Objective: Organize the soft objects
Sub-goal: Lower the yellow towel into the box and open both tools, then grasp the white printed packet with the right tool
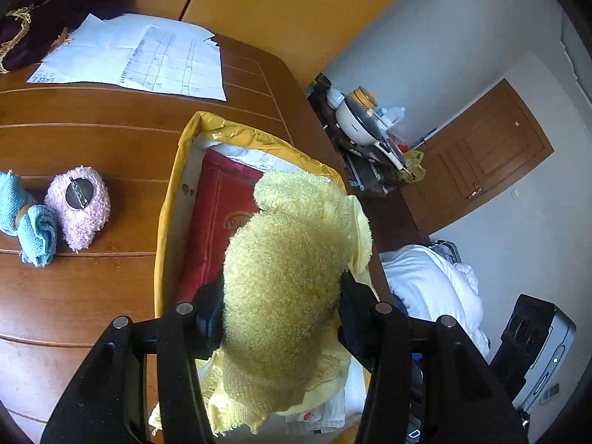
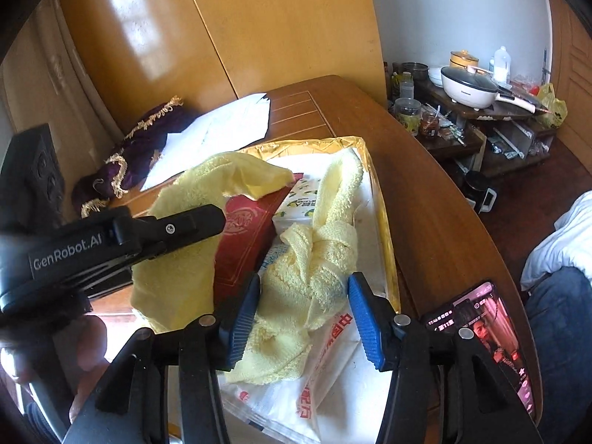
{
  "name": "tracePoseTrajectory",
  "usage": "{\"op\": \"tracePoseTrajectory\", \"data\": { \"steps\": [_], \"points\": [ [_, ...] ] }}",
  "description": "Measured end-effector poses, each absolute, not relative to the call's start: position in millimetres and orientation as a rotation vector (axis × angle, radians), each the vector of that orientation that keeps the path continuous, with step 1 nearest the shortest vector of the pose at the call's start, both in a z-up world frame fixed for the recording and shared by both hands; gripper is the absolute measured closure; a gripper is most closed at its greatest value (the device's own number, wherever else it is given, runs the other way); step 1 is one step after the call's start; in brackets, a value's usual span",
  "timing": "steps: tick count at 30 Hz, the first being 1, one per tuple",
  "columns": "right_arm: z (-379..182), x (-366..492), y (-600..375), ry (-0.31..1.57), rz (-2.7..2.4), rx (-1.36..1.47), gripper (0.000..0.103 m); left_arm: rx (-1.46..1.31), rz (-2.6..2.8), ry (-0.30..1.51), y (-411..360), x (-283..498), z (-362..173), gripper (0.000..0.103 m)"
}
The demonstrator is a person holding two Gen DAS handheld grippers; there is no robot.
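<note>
Nearest my left gripper (image 1: 281,318): jaws clamped on a bunched end of the yellow towel (image 1: 285,277), held over the gold-lined box (image 1: 174,185). Right gripper (image 2: 301,314) jaws apart, straddling the towel's knotted part (image 2: 314,255) at 12 o'clock, resting in the box. Towel runs from 9 to 1 o'clock in the right view; right gripper is nearer the loose end. Farther, at 9 o'clock in the left view: pink fuzzy piece (image 1: 79,207), blue cloth (image 1: 27,218), on the wooden table (image 1: 92,129).

Yellow terry towel (image 1: 281,296): bunched, draped over the gold-lined box (image 1: 166,222), partly knotted. Pink fuzzy pouch (image 1: 79,207) and folded blue cloth (image 1: 35,229): touching each other on the table (image 1: 92,140), left of the box.
</note>
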State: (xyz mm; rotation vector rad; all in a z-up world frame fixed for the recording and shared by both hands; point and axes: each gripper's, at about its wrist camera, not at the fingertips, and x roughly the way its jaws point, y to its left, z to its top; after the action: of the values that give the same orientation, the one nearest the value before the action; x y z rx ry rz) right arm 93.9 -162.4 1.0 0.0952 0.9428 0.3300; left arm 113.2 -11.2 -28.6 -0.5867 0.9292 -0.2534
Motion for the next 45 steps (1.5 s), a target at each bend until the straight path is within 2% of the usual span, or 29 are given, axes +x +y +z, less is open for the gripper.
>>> {"op": "tracePoseTrajectory", "data": {
  "steps": [4,8,16,24,39,45],
  "points": [
    [12.1,89.6,-159.4,0.906,0.325,0.111,0.044,-0.574,-0.273,0.887,-8.9,105.8,-20.6,0.042],
    [25.4,78.7,-153.8,0.852,0.332,0.123,0.041,-0.595,-0.281,0.837,4.6,94.5,-8.3,0.036],
    [46.2,48.8,-115.2,0.781,0.503,0.121,0.041,-0.648,-0.198,0.729,60.3,40.4,9.8,0.036],
    [39.1,22.5,-31.6,0.796,0.773,0.056,0.041,-0.632,0.13,0.634,137.0,-42.4,-10.0,0.033],
    [0.1,-3.5,56.4,0.973,1.036,0.032,0.042,-0.582,0.392,0.614,217.9,-104.7,-33.9,0.033],
    [-23.7,-16.1,102.6,1.077,1.105,-0.058,0.042,-0.603,0.434,0.666,241.1,-109.3,-43.2,0.033]
  ]
}}
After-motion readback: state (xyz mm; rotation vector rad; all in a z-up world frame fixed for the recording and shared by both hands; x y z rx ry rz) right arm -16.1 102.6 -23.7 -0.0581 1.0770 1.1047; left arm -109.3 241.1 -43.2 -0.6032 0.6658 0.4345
